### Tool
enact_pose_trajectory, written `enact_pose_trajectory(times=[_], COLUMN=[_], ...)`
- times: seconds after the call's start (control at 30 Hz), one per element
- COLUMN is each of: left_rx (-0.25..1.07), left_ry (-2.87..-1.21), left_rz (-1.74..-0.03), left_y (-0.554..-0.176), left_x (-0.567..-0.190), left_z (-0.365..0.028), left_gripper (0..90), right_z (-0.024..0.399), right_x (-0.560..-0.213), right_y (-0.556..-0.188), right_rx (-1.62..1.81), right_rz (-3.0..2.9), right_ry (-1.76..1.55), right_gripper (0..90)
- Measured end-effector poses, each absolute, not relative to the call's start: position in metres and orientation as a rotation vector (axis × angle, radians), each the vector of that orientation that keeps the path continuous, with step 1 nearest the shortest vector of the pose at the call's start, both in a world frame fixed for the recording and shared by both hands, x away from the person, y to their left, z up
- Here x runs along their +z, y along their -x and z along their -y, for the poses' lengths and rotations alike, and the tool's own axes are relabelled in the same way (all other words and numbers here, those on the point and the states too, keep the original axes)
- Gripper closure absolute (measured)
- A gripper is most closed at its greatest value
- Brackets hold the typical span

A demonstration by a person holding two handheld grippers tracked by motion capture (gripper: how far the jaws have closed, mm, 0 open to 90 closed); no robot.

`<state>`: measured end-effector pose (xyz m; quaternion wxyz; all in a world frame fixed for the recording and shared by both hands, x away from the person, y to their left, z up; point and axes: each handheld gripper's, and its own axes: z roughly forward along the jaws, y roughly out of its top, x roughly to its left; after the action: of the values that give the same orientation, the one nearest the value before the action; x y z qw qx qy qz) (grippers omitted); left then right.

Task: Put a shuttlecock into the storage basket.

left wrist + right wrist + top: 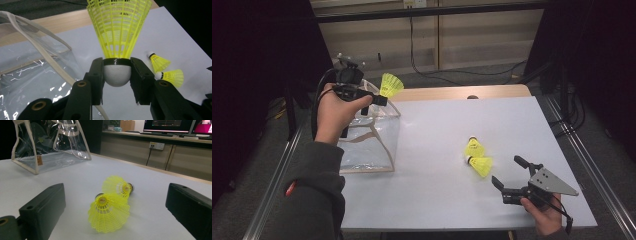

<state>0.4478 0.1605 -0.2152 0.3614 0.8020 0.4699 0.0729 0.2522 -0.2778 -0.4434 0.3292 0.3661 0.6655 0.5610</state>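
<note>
- Above the bag [371, 135], left gripper [379, 99] clamps a shuttlecock [391, 85] by its cork [117, 75]: light, skirt [118, 25] flimsy, so the cork is the right hold.
- Right of the bag, two shuttlecocks [478, 157] lie on the table [437, 190].
- Beyond them, right gripper [507, 176] gapes, empty.

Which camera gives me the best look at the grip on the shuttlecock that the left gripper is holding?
The left gripper view: the held shuttlecock sits close up, its white cork clamped between the two black jaws. The high view shows it small in the left gripper, above the clear bag.
</note>
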Motion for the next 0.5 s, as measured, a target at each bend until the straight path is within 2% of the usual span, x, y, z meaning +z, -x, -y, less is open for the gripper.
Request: enact_pose_trajectory(times=[0.5], left_rx=[0.219], left_ry=[-2.042], left_rz=[-1.235], left_y=[-0.4489], left_x=[-0.2130], left_z=[-0.1705], left_gripper=[65.0], right_z=[0.2776], right_x=[-0.4436], right_y=[-0.2521], right_rx=[1.468], right_rz=[-1.741], right_ry=[-0.962], right_gripper=[2.6])
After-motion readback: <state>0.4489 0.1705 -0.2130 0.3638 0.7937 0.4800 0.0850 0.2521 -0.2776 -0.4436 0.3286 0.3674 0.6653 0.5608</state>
